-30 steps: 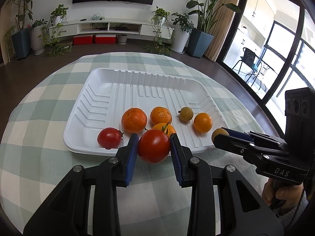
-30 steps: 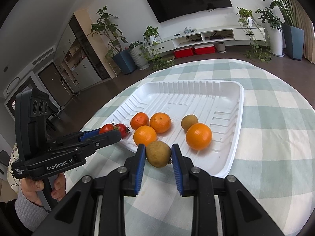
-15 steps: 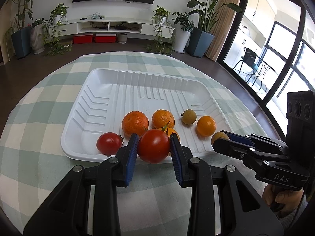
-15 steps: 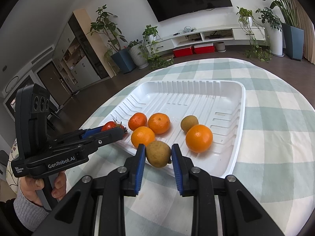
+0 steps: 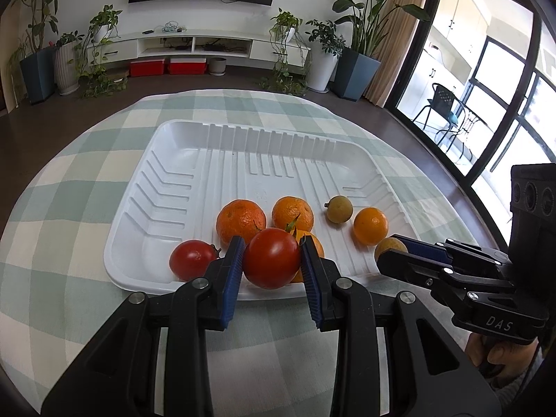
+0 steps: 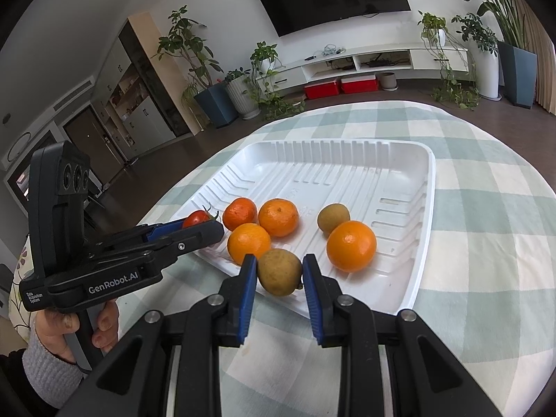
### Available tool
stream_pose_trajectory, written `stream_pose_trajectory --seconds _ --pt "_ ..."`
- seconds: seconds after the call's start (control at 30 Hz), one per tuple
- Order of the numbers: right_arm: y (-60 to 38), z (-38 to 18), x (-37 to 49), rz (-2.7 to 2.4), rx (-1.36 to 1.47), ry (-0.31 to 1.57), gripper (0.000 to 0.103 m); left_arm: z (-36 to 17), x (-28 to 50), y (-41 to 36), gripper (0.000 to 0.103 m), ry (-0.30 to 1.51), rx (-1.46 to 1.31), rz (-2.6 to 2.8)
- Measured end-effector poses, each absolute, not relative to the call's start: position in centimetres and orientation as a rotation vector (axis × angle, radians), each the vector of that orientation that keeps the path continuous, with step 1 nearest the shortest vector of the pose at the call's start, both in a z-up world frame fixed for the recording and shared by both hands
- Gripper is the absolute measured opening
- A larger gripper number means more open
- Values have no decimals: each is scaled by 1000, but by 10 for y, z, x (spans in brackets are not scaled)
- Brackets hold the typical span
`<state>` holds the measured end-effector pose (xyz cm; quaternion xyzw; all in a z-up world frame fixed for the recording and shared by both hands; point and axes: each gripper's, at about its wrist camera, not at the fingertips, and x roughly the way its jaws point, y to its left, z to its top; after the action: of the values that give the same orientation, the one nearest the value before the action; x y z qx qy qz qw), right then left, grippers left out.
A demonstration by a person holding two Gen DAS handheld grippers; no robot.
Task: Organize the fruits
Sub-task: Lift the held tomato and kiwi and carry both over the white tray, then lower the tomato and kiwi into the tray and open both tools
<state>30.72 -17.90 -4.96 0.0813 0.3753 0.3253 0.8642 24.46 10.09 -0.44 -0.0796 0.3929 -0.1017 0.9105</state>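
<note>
My left gripper (image 5: 271,264) clamps a tomato (image 5: 271,258) and my right gripper (image 6: 279,275) a brown fruit (image 6: 279,271) over the tray's (image 5: 194,160) near rim, six fruits already inside, so I judge these two remain.
</note>
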Motion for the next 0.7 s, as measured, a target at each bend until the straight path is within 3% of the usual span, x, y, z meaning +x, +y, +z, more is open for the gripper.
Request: stream_pose_trajectory --seconds 0.7 --pt "-183 -56 312 667 155 798 30 -13 257 102 30 821 -165 -200"
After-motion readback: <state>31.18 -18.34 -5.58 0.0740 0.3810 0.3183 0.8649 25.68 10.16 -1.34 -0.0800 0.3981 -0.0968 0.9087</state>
